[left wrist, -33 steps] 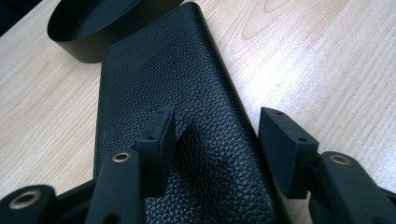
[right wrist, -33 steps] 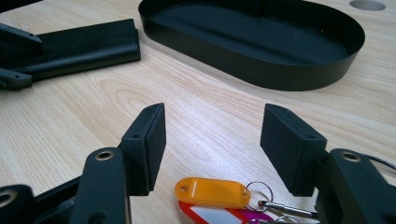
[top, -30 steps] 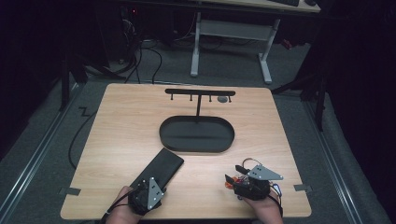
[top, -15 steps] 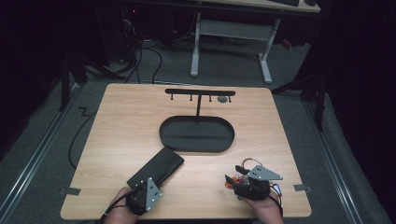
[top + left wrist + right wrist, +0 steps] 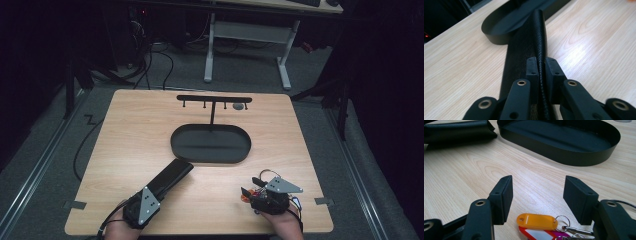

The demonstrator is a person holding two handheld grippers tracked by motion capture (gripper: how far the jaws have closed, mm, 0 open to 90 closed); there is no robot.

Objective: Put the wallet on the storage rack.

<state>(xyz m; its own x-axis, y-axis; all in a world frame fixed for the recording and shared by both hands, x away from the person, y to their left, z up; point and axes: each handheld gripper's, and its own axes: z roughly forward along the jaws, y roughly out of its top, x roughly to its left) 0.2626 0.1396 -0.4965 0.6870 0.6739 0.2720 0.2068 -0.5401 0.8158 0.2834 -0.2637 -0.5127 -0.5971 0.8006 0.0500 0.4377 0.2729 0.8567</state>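
A long black grained case (image 5: 172, 177) lies slantwise on the wooden table, its far end near the black oval tray (image 5: 175, 145). My left gripper (image 5: 152, 194) holds the near end. In the left gripper view the jaws have just been closing, and the gripper (image 5: 541, 67) now pinches the case's raised edge (image 5: 539, 32). My right gripper (image 5: 250, 187) rests at the front right, and in its own view the gripper (image 5: 537, 192) is open. A bunch of keys with an orange tag (image 5: 536, 221) and other coloured tags lies on the table just below its jaws, untouched.
A black T-shaped rack with small hooks (image 5: 214, 99) stands behind the tray, with a small grey round thing (image 5: 239, 106) beside it. The tray's wall (image 5: 564, 155) lies ahead of the right gripper. Table legs and cables sit on the floor beyond.
My left gripper has closed on the near end of the black case and shifted a little, raising that end slightly. The right gripper and the keys have stayed put.
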